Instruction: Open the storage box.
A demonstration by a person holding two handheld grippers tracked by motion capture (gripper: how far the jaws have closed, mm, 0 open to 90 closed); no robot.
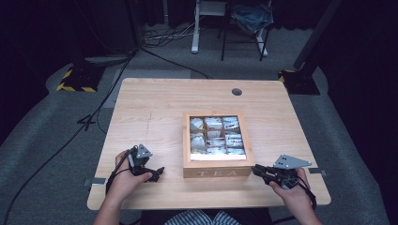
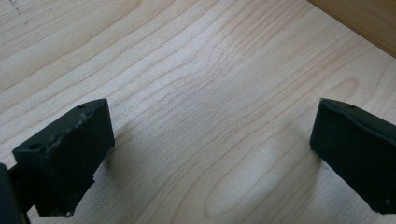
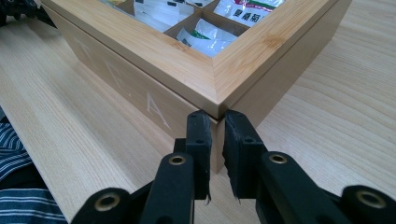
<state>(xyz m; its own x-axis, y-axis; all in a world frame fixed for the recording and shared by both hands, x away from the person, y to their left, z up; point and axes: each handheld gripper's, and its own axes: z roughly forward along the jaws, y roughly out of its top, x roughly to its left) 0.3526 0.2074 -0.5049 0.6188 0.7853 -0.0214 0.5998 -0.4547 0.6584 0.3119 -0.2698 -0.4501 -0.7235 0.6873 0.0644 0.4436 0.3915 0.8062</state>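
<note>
Two handheld grippers on a light wooden table point(image 1: 150, 108), one in each of a person's hands, seen from above. Near the table's middle, slightly toward the person, a square wooden tea box point(image 1: 218, 140) with "TEA" lettered on its front face and a clear window in the lid, white tea packets point(image 1: 216, 137) visible in its compartments beneath. To the box's left, apart from it, the left gripper point(image 1: 158, 171) held low over the tabletop near the front edge, pointing toward the box; from its own camera, jaws spread wide with only bare wood grain between them, nothing held, a corner of the box at the upper right edge. At the box's front right corner, the right gripper point(image 1: 256, 169) pointing inward, a grey three-cornered plate on top. From the right gripper view, the right gripper's two black jaws nearly together, a narrow gap left between them, tips right at the box's corner edge just under the lid rim; cannot tell whether touching the wood. Nothing gripped between them. Striped clothing point(image 3: 18, 186) at the lower left of that view, beyond the table edge.
</note>
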